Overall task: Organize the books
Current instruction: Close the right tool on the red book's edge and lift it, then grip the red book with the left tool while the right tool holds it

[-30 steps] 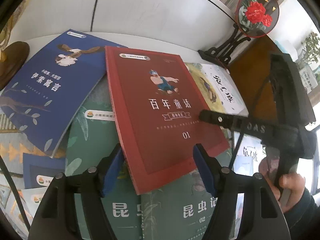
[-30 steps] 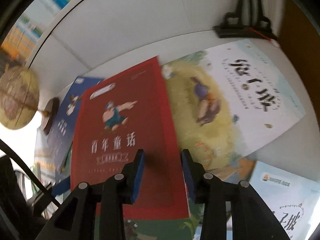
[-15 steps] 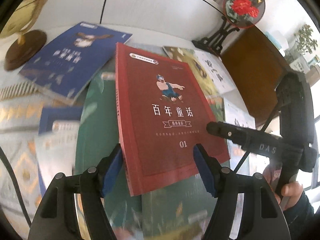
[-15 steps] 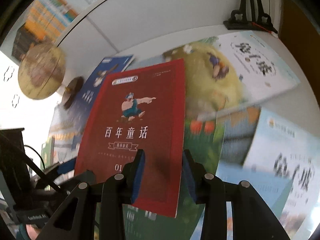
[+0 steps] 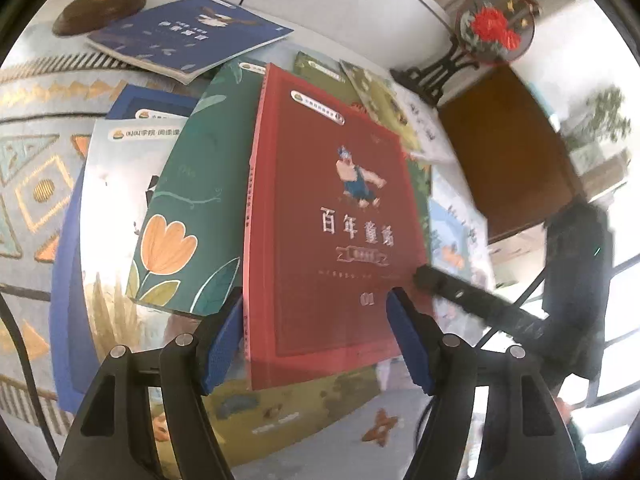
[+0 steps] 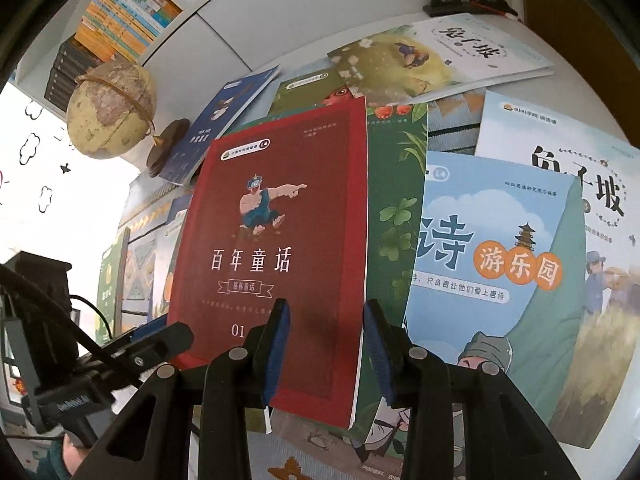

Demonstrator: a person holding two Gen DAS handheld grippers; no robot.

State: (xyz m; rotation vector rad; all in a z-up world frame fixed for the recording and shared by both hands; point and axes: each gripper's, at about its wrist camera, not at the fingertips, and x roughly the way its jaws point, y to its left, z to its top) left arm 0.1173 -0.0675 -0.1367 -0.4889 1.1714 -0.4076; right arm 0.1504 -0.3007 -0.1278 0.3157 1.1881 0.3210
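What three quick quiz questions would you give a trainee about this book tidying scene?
1. True or false: the left gripper is shut on the globe.
2. Which gripper holds the red book? A: left. B: right gripper.
3. Fill in: the number printed low on the red book's cover is ___.
Key: 1 false, it is open; 2 B; 3 01.

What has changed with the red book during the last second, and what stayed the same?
The red book has been lifted off the pile: more of the green flower book and light blue book beneath now shows. The right tongs still grip its lower edge; the left tongs remain open. The other books have not moved.
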